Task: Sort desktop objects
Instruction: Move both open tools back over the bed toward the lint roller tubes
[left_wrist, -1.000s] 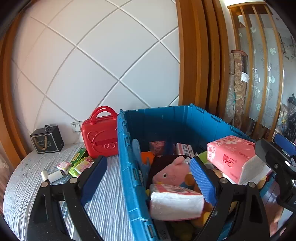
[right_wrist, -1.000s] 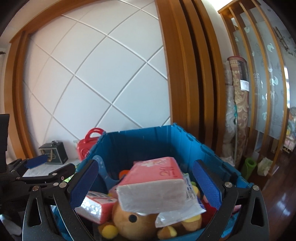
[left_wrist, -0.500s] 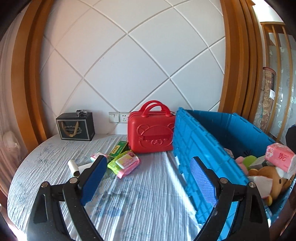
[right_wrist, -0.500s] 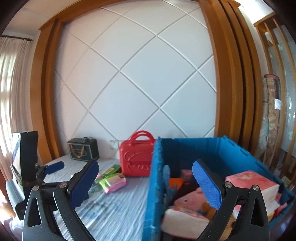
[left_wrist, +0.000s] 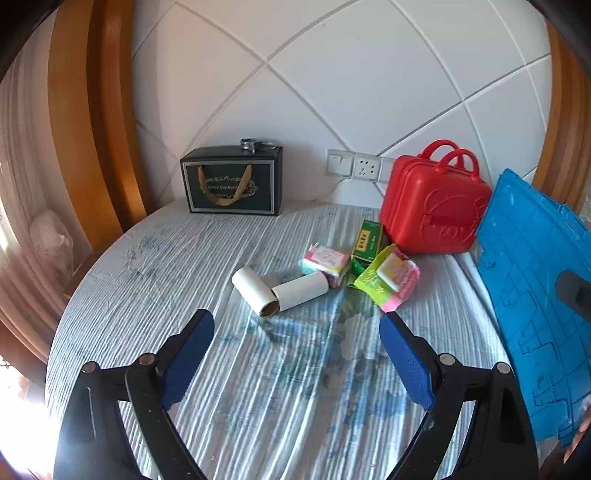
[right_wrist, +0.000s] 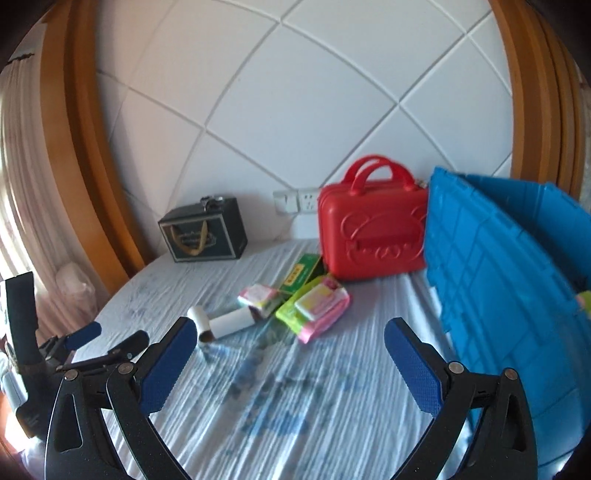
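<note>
Small items lie in a cluster on the striped tablecloth: two white paper rolls, a pink tissue pack, a green box and a green-and-pink wipes pack. A blue crate stands at the right. My left gripper is open and empty, short of the rolls. My right gripper is open and empty, short of the wipes pack. The left gripper also shows in the right wrist view, at far left.
A red toy suitcase stands by the crate against the wall. A black gift box sits at the back left. A wall socket is behind. The round table's edge curves at the left.
Both grippers have swung left, away from the crate's inside, and now face the cluster of small items on the table. Both stay open and empty.
</note>
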